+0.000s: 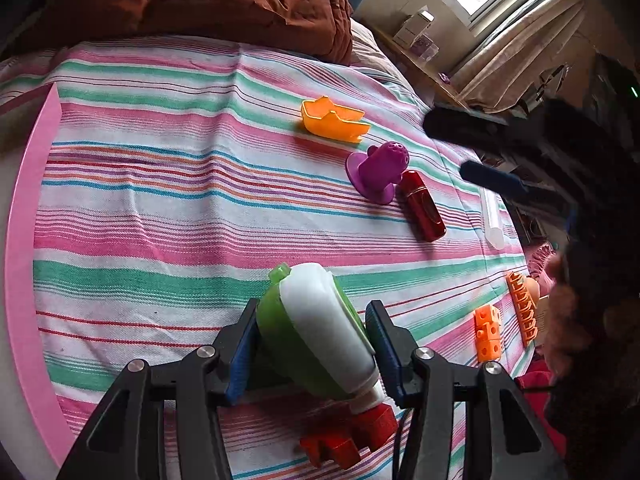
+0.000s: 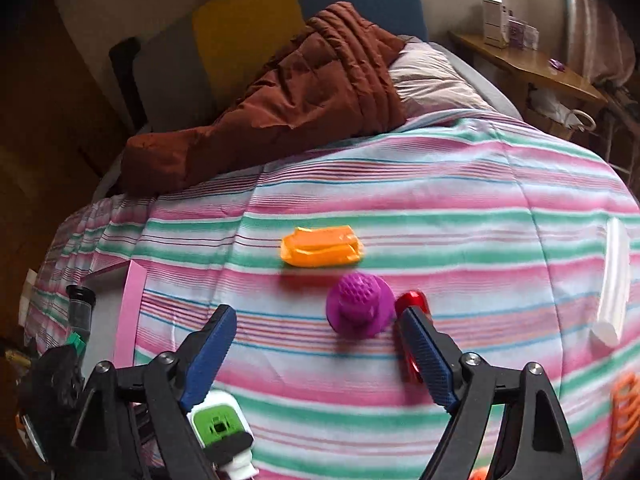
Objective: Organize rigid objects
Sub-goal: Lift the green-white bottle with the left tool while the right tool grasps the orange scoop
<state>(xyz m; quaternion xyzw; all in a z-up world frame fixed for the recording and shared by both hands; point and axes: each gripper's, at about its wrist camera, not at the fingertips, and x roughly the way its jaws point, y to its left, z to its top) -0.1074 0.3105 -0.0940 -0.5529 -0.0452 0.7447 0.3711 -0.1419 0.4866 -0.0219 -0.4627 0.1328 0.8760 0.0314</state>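
My left gripper (image 1: 313,306) is shut on a green and white bottle-shaped toy (image 1: 316,320), its blue pads against both sides. That toy (image 2: 218,426) also shows at the lower left of the right wrist view. Red blocks (image 1: 348,436) lie just below it on the striped cloth. My right gripper (image 2: 317,314) stands open with nothing between its fingers, and it appears at the right edge of the left wrist view (image 1: 446,148). Just ahead of it are a purple stamp (image 2: 360,308) and a red tube (image 2: 412,304) beside its right finger. An orange boat mould (image 2: 322,246) lies farther off.
A white tube (image 2: 612,280) lies at the right. Orange cubes (image 1: 488,332) and an orange ladder piece (image 1: 524,304) sit near the cloth's right edge. A pink board (image 1: 24,240) borders the left. A brown quilt (image 2: 280,100) is heaped at the back.
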